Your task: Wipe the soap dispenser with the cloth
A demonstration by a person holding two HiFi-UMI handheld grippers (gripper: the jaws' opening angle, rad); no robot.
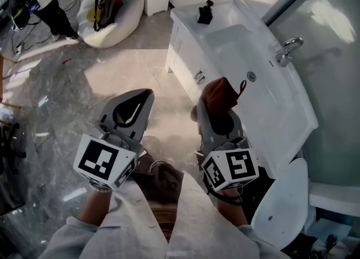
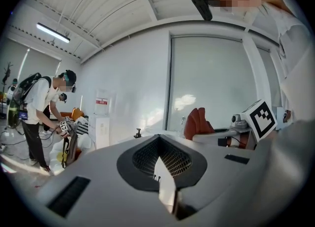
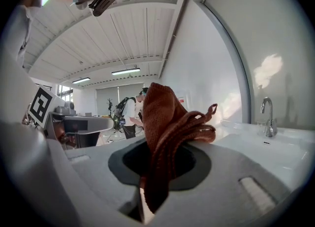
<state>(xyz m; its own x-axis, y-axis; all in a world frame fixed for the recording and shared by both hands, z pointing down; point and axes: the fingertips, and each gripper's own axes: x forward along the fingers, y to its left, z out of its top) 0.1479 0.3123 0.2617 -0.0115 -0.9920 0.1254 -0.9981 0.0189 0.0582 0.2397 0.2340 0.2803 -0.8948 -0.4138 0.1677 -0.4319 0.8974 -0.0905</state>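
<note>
The soap dispenser (image 1: 205, 12), small with a black pump, stands at the far end of the white sink counter (image 1: 230, 16); the left gripper view shows the dispenser (image 2: 138, 133) small and far off. My right gripper (image 1: 218, 101) is shut on a red-brown cloth (image 1: 221, 92), held up beside the counter's near part, well short of the dispenser. In the right gripper view the cloth (image 3: 165, 122) bunches up out of the shut jaws of that gripper (image 3: 158, 145). My left gripper (image 1: 135, 106) hangs over the floor to the left, shut and empty, and its own view (image 2: 160, 147) shows nothing held.
A chrome faucet (image 1: 288, 48) stands at the basin's right rim. A white toilet lid (image 1: 281, 203) lies at lower right. Cabinet doors (image 1: 188, 61) run under the counter. At the far left a person (image 1: 53, 2) bends over a white beanbag (image 1: 112, 19). The floor is grey marble.
</note>
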